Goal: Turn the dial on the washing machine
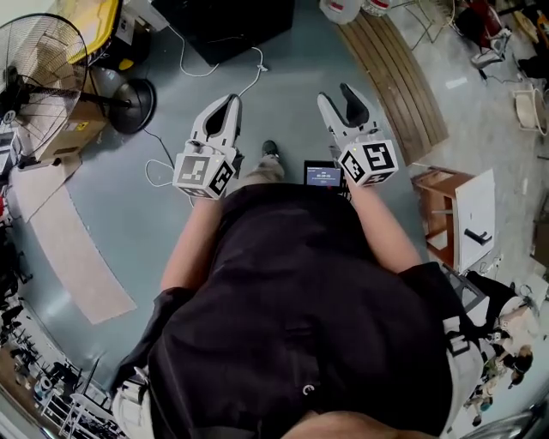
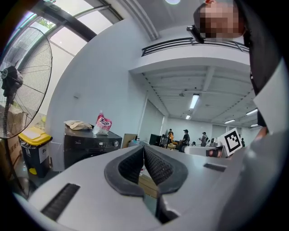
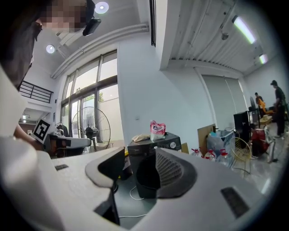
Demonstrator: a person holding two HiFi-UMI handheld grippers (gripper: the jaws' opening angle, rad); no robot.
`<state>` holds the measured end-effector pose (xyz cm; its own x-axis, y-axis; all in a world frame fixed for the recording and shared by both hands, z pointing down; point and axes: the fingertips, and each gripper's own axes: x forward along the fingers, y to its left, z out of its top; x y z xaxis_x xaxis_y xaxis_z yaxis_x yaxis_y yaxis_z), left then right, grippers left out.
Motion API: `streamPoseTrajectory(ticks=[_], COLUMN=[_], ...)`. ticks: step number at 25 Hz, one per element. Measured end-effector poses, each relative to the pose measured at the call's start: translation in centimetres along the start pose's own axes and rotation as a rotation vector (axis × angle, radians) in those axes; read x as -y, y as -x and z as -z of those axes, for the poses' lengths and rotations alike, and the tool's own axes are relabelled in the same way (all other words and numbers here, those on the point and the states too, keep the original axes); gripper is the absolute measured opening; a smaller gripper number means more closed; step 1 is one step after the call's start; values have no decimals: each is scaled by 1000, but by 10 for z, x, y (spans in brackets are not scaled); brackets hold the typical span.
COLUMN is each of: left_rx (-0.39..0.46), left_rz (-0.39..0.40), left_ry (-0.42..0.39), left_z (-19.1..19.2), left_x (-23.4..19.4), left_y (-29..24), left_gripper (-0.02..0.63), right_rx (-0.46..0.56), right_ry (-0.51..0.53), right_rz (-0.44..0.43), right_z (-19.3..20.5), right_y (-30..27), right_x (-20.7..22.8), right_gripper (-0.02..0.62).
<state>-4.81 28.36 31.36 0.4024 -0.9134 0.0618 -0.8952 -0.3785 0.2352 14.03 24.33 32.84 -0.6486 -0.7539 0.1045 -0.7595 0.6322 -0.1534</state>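
The black washing machine [image 1: 227,26] stands across the floor ahead of me, well out of reach. In the left gripper view, the washing machine [image 2: 88,146] shows its lit panel and round dial [image 2: 116,144]. The right gripper view has the washing machine [image 3: 156,145] and dial [image 3: 172,145] just past the jaw tips. A pink bag [image 3: 157,128] and a crumpled cloth lie on its lid. My left gripper [image 1: 232,101] is held at chest height, jaws shut and empty. My right gripper [image 1: 335,94] is level with it, its jaws a little apart with nothing between them.
A standing fan [image 1: 43,69] and a yellow bin [image 1: 90,21] are at the left. White cables [image 1: 197,69] trail over the floor. A slatted wooden bench [image 1: 395,77] lies at the right and water bottles [image 3: 212,155] beyond it. People stand far back.
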Motion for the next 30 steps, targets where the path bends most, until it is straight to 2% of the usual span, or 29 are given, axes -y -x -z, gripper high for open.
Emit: streamPoseTrajectory(ticks=[7, 13, 22, 30], left_rx=[0, -17, -47, -69], left_rz=[3, 44, 68, 33], left_ry=[18, 30, 47, 37], left_z=[-15, -23, -20, -23], left_x=[-66, -115, -146, -176], left_y=[-68, -128, -190, -263], left_gripper=[-5, -5, -5, -5], right_rx=[1, -4, -27, -43], right_ry=[19, 23, -7, -39], right_rz=[-1, 41, 80, 46], right_z=[-19, -29, -23, -21], right_y=[-93, -156, -198, -264], right_x=[28, 53, 93, 147], right_gripper=[215, 215, 215, 215])
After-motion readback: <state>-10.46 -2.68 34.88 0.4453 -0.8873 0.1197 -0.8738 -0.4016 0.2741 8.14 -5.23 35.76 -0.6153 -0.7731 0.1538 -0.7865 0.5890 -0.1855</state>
